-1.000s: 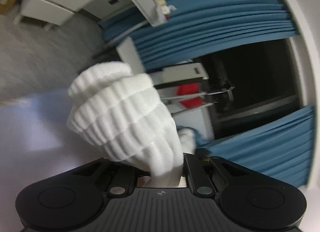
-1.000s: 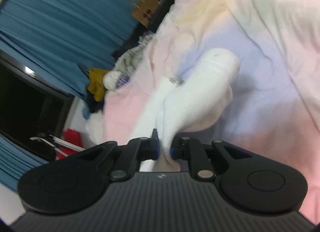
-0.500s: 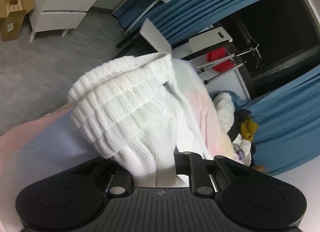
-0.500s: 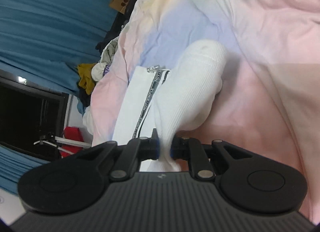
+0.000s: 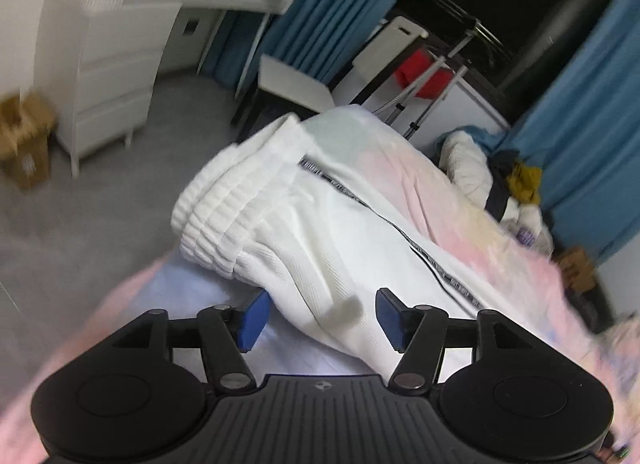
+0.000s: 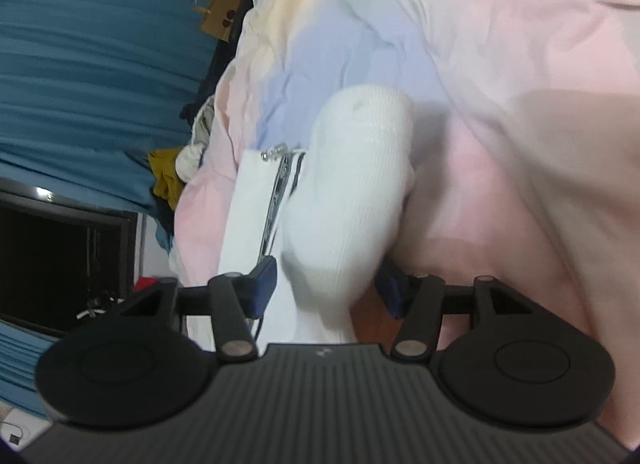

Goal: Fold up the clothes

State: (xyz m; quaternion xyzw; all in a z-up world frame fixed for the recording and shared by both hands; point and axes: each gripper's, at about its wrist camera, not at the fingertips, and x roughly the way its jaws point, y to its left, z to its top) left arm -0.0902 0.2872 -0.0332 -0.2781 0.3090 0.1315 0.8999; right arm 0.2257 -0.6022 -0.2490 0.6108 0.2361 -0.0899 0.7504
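My left gripper has its jaws wide apart, with the blue pads clear on both sides. The white garment lies between them but they do not pinch it. My right gripper also has its jaws spread, and a thick roll of the same white cloth sits in the gap, loose.

In the left view the garment lies in the middle of the frame on the pastel bed cover. Its ribbed cuff end is bunched at the middle left, right at the bed's edge. A dark striped band runs along it toward the lower right. Past that edge, on the left, there is grey floor, then a white drawer unit and a cardboard box at the far left.

In the right view the pink and lilac cover fills the right and top of the frame with lots of free bed. A flat white part with the zipper lies left of the roll. Blue curtains hang at the upper left, and a pile of clothes sits by the bed's edge at the middle left.
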